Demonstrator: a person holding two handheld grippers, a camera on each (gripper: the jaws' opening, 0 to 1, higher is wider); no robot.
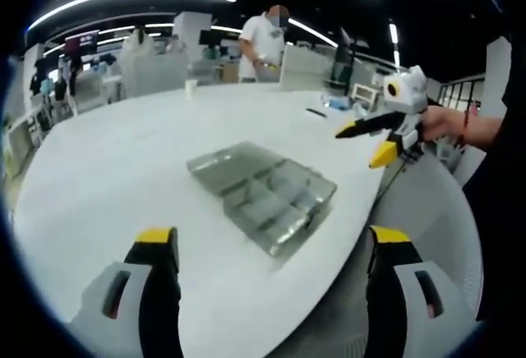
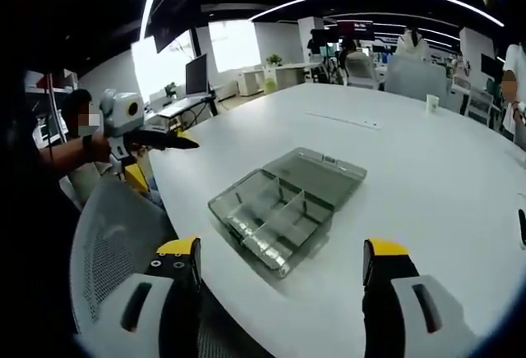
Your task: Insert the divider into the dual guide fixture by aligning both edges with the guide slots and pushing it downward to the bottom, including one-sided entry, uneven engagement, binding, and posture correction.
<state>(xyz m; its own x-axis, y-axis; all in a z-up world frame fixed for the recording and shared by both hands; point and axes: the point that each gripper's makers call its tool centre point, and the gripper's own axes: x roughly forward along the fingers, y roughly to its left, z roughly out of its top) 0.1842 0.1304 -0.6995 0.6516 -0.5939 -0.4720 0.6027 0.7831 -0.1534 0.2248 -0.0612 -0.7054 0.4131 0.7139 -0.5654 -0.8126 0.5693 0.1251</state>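
A clear plastic compartment box [image 1: 271, 198] lies on the white table [image 1: 123, 169] with its lid [image 1: 234, 159] folded open flat behind it. In the right gripper view the box [image 2: 271, 214] shows thin upright partitions [image 2: 283, 208] crossing its tray. My left gripper [image 1: 271, 243] is open and empty, hovering short of the box's near side. My right gripper [image 2: 282, 253] is also open and empty, just before the box's front corner. Each gripper appears in the other's view, held off the table's edge with jaws apart: the right gripper [image 1: 374, 138] and the left gripper [image 2: 152, 151].
A mesh-backed chair [image 2: 111, 243] stands by the table edge. A paper cup [image 2: 432, 103] and a dark pen-like item [image 1: 316, 112] lie far back on the table. A person [image 1: 265, 42] stands beyond the table; desks and monitors [image 2: 197, 75] fill the background.
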